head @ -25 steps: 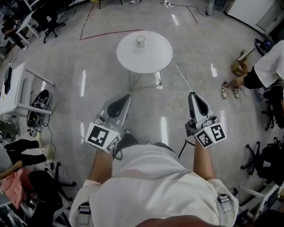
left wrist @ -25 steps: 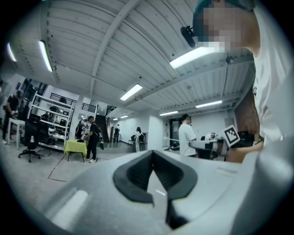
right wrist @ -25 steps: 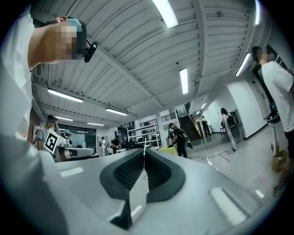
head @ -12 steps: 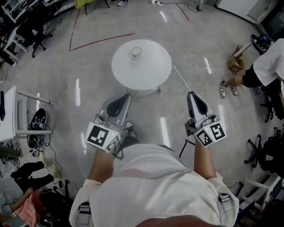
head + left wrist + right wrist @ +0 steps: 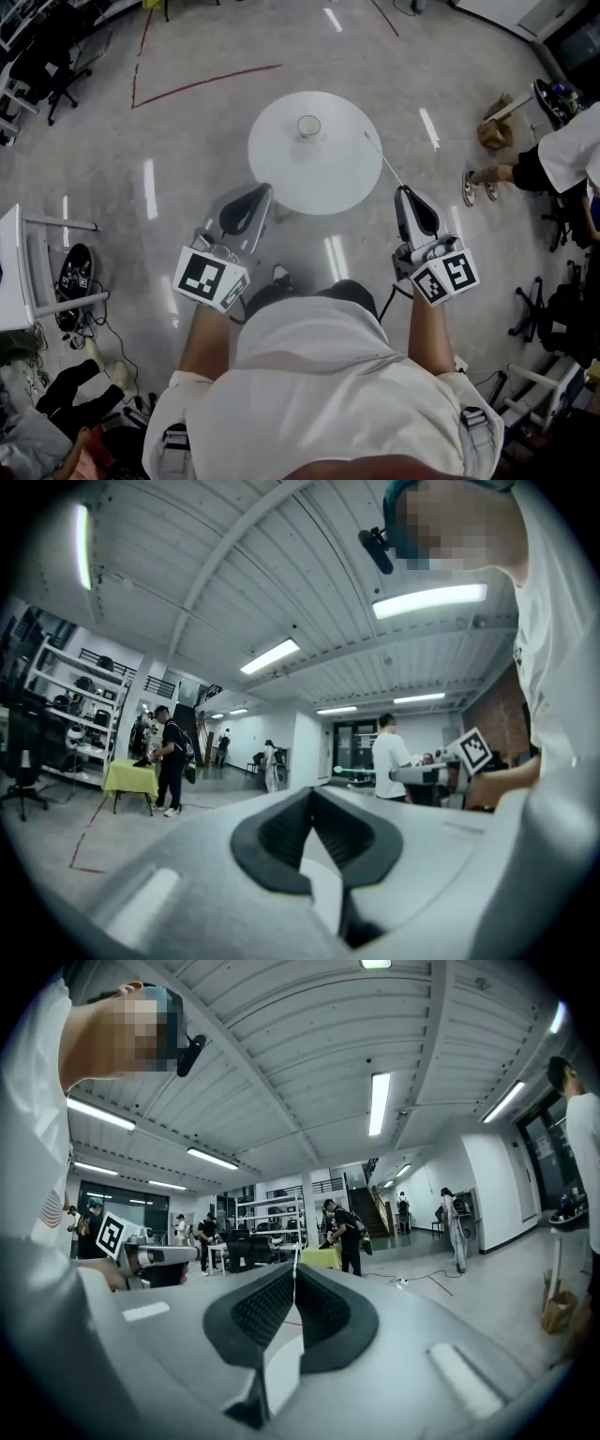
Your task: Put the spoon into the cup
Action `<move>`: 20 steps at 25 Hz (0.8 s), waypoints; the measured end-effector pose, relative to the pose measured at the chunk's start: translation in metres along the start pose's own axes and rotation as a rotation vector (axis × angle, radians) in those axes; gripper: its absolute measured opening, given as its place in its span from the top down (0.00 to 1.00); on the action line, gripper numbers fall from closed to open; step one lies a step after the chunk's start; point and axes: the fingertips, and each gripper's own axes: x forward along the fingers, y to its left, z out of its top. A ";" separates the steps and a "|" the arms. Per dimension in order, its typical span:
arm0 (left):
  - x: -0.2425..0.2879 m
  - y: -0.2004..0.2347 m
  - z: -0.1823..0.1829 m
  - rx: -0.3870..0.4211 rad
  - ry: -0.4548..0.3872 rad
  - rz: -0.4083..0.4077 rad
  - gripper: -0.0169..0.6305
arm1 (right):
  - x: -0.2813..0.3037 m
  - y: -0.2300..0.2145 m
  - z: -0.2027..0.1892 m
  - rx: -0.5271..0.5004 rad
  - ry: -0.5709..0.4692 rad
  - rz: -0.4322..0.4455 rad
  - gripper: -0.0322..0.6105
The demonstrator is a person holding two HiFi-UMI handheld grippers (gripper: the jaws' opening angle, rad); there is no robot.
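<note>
Ahead of the person stands a round white bench (image 5: 328, 183), with the left gripper (image 5: 255, 192) before it, fingers closed on nothing, the cup (image 5: 308, 126) near its far side, and the thin spoon (image 5: 384, 161) clamped in the right gripper (image 5: 405, 192), slanting toward the rim.

The room is brightly and evenly lit by ceiling strip lights (image 5: 429, 600). In the head view their glare is laid in pale streaks on the glossy floor (image 5: 187, 112) left, right and beyond the white worktop (image 5: 314, 173), which is nearly washed out. In both gripper views straight lines are bowed towards the edges and the corners are blacked out. The left gripper (image 5: 312, 794) and right gripper (image 5: 293, 1277) are blurred close up, and the spoon (image 5: 294, 1262) is reduced to a thin pale line.
</note>
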 end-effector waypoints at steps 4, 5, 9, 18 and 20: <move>0.010 0.033 -0.008 -0.035 0.003 -0.002 0.97 | 0.039 -0.004 -0.005 -0.005 0.047 0.006 0.93; 0.013 0.039 -0.011 -0.043 0.008 -0.003 0.97 | 0.048 -0.007 -0.006 -0.005 0.053 0.008 0.93; 0.030 0.063 -0.017 -0.064 0.026 0.008 0.97 | 0.083 -0.022 -0.014 -0.008 0.091 0.025 0.93; 0.114 0.104 -0.028 -0.056 0.076 0.100 0.97 | 0.166 -0.110 -0.054 -0.008 0.273 0.099 0.93; 0.140 0.111 -0.030 -0.052 0.080 0.117 0.97 | 0.185 -0.132 -0.067 -0.016 0.325 0.124 0.93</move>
